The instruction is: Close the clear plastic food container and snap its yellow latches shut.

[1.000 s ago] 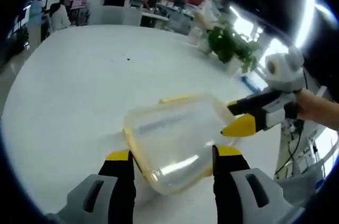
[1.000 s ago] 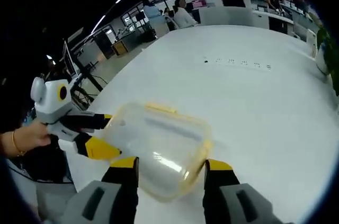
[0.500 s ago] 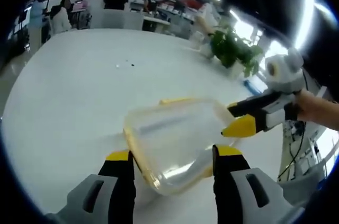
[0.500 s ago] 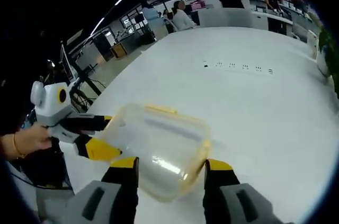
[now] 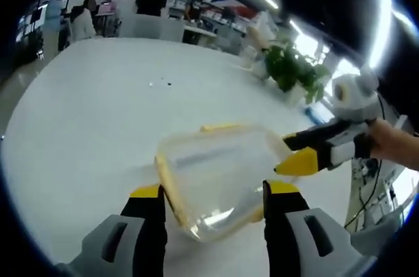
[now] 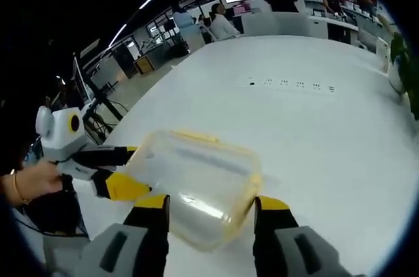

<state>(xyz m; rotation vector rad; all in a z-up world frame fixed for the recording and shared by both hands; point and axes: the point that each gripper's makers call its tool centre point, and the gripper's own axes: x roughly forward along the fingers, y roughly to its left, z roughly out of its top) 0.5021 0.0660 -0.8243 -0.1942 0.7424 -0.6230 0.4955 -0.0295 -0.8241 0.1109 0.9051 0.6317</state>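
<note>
Wide bare table (image 6: 314, 133) beyond the container (image 6: 196, 185); your left gripper (image 6: 114, 172) crowds its side, the plant (image 5: 288, 67) sits well off.

A: How many containers are there?
B: One clear plastic food container (image 5: 219, 185) on one white bench (image 5: 98, 107).
A: Grippers?
B: Two: the left gripper (image 5: 213, 200) and the right gripper (image 6: 211, 206), each with two yellow-tipped fingers (image 5: 146, 193).
A: Latches?
B: Two yellow latches (image 6: 194, 137) can be counted. Also one potted plant (image 5: 292, 71).
</note>
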